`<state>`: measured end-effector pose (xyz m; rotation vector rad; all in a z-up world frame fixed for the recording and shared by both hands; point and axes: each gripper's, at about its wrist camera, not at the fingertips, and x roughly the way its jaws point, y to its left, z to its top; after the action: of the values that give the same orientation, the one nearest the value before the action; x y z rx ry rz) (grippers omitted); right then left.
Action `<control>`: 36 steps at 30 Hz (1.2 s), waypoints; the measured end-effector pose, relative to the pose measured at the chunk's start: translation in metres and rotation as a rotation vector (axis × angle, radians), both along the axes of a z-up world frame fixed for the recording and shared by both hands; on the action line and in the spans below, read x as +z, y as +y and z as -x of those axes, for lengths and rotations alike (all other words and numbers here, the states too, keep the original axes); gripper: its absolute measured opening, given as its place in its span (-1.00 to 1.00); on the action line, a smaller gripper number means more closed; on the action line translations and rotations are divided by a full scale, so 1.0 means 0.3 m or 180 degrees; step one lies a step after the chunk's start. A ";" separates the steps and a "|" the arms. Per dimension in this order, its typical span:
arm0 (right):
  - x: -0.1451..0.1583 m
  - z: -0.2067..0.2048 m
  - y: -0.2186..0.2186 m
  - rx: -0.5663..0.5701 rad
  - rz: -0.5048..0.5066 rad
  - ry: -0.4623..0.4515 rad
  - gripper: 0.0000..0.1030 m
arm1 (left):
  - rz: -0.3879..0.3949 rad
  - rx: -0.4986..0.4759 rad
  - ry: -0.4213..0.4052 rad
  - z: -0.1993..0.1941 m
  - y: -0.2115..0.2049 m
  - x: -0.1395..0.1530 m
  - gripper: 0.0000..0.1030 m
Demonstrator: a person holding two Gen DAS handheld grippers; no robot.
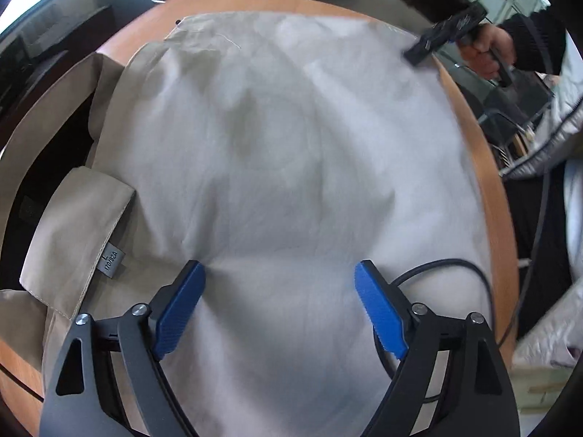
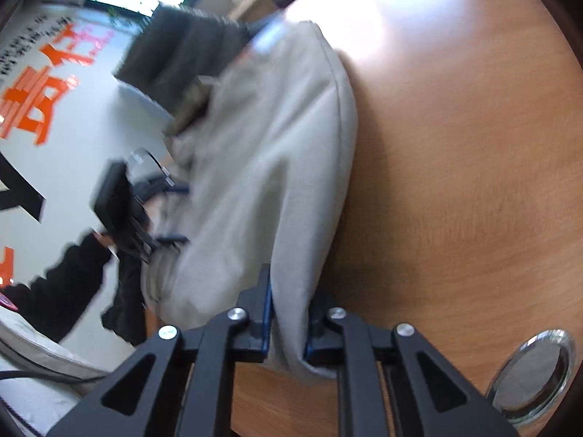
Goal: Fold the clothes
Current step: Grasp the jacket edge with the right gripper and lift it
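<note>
Shirt (image 1: 291, 145) hem near table edge (image 1: 492, 189)

My round wooden table (image 1: 490, 196) carries a pale beige garment (image 1: 291, 145) spread across most of its top, collar and size label (image 1: 112, 259) near the left edge. A black cable (image 1: 448, 264) lies on the cloth. A round glass dish (image 2: 535, 375) sits on bare wood.

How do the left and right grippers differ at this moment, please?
The left gripper stands open above the beige garment, with nothing between its blue pads; the right gripper is shut on a fold of that garment. The left sits over the collar end, the right at the far edge. Both share black frames.
</note>
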<state>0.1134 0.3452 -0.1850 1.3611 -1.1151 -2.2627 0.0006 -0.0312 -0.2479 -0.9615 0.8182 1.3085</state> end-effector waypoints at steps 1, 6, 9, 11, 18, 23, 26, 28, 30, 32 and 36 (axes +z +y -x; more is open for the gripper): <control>0.038 0.019 0.010 -0.0027 -0.0023 0.0114 -0.77 | -0.0001 0.0014 0.0045 0.000 0.016 -0.001 0.73; 0.311 0.165 0.043 0.0200 -0.0214 0.0787 -0.79 | -0.0072 0.0278 0.0206 0.024 0.189 -0.009 0.95; 0.450 0.224 0.033 0.0428 -0.0358 0.1097 -0.79 | -0.0254 0.0456 0.0192 0.035 0.328 -0.001 0.95; 0.499 0.240 0.021 0.0583 -0.0449 0.1186 -0.79 | -0.0306 0.0489 0.0201 0.030 0.392 0.018 0.76; 0.466 0.212 0.091 0.0729 -0.0273 0.1199 -0.79 | -0.0128 0.0418 0.0268 0.092 0.201 0.059 0.51; 0.430 0.234 -0.032 0.0905 0.0241 0.1357 -0.79 | -0.0224 0.0296 0.0270 0.049 0.246 0.015 1.00; 0.435 0.247 -0.149 0.1179 0.0412 0.1355 -0.79 | -0.0455 0.0351 0.0205 0.040 0.292 0.016 0.99; 0.420 0.236 -0.198 0.1298 0.0518 0.1314 -0.79 | -0.0536 0.0417 0.0189 0.027 0.329 0.019 0.99; 0.386 0.221 -0.213 0.1332 0.0583 0.1223 -0.79 | -0.0599 0.0530 0.0194 0.006 0.382 0.023 1.00; 0.359 0.206 -0.196 0.1266 0.0591 0.1152 -0.79 | -0.0637 0.0653 0.0192 -0.013 0.433 0.028 0.99; 0.346 0.182 -0.116 0.1123 0.0564 0.1086 -0.79 | -0.0586 0.0735 0.0250 -0.045 0.483 0.050 0.88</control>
<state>0.0589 0.3103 -0.0811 0.9670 -0.8589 -1.9890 0.0141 0.1136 -0.2328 -0.8807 0.6462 1.6004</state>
